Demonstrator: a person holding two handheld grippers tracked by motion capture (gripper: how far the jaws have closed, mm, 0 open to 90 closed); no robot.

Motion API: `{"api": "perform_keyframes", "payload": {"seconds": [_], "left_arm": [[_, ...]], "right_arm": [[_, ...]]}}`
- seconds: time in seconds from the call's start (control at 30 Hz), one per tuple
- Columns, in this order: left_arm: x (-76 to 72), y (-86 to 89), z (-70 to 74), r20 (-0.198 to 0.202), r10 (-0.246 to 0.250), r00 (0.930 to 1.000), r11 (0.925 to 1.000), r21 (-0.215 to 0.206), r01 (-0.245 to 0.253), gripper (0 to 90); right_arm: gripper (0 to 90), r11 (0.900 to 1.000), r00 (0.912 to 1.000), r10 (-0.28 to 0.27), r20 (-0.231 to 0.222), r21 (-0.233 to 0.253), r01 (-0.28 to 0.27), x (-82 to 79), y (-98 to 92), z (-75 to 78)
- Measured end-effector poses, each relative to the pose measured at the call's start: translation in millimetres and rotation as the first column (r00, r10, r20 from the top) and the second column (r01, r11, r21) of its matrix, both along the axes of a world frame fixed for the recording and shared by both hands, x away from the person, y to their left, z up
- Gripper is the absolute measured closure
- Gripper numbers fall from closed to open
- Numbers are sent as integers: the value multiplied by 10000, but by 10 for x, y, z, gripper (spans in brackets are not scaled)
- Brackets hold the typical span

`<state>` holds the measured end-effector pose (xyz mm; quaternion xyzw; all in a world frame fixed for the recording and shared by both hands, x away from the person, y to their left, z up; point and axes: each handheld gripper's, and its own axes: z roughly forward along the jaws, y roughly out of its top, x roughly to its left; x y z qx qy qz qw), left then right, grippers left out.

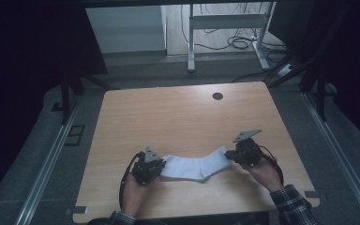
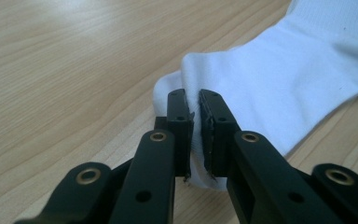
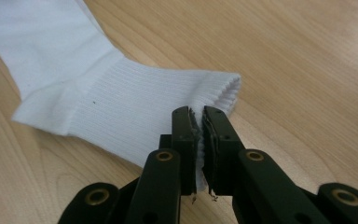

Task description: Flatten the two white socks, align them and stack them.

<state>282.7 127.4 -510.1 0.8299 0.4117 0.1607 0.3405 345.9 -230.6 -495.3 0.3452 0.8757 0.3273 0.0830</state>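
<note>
Sock [image 1: 194,168] lies stretched along table's [image 1: 178,117] near edge; left gripper [image 1: 155,165] clamps toe, right gripper [image 1: 233,154] clamps cuff. Both ends gripped; folding or lifting remains.

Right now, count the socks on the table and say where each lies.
1. The white sock lies near the table's front edge, its toe end pinched by the left gripper, its cuff by the right gripper.

White sock [image 1: 197,167] lies flat, bent; stretched across table's near edge.
</note>
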Motion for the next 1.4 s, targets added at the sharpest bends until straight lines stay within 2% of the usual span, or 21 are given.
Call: {"api": "perform_keyframes", "payload": {"seconds": [0.1,0.13,0.2,0.3,0.4,0.5,0.6,0.67,0.73,0.77,0.87,0.93,1.03,1.13,1.4], "left_arm": [[4,-27,-58,0,34,10000,9987,509,-34,821],[6,-33,-85,-35,48,10000,9979,648,-45,787],[7,-43,-126,15,151,9999,9959,891,-151,755],[6,-20,-99,363,476,9982,9963,700,-501,599],[21,5,-47,530,642,9965,9969,419,-665,562],[61,21,-78,303,689,9972,9969,354,-700,545],[41,17,-99,306,662,9973,9971,362,-673,549],[13,9,-77,375,582,9976,9972,439,-599,559],[-16,0,-50,399,468,9981,9985,276,-480,603],[-22,-9,-48,372,372,9986,9989,265,-382,663],[-10,-46,-84,154,189,9997,9979,621,-198,691],[2,-69,-117,116,273,9996,9953,927,-283,714],[16,-76,-131,55,259,9997,9932,1130,-263,772],[11,-76,-115,93,220,9997,9932,1141,-229,835],[-2,-26,98,615,334,9975,9969,688,-376,844]], "right_arm": [[819,9998,10000,23,-90,-176,-24,17,13,-51],[811,9993,9997,16,-261,-361,-26,33,16,-114],[798,9992,9995,-13,-314,-391,0,34,16,-130],[716,9993,9999,-85,-85,-355,82,29,-10,-112],[648,9996,9993,-291,216,-60,293,16,-45,-34],[598,9993,9991,-382,173,36,382,32,-34,-39],[593,9993,9994,-342,106,-142,344,31,18,-107],[638,9990,9996,-264,67,-359,266,20,52,-142],[664,9984,9996,-230,135,-519,237,9,73,-156],[690,9979,9996,-207,184,-607,218,-2,82,-160],[704,9978,9997,-188,178,-628,199,-6,86,-163],[720,9977,9996,-195,187,-640,207,-10,86,-163],[761,9979,9998,-150,151,-623,159,-14,85,-163],[781,9984,9999,-83,127,-566,90,-20,87,-153],[788,9999,9995,33,323,-127,-28,-79,75,0]]}}
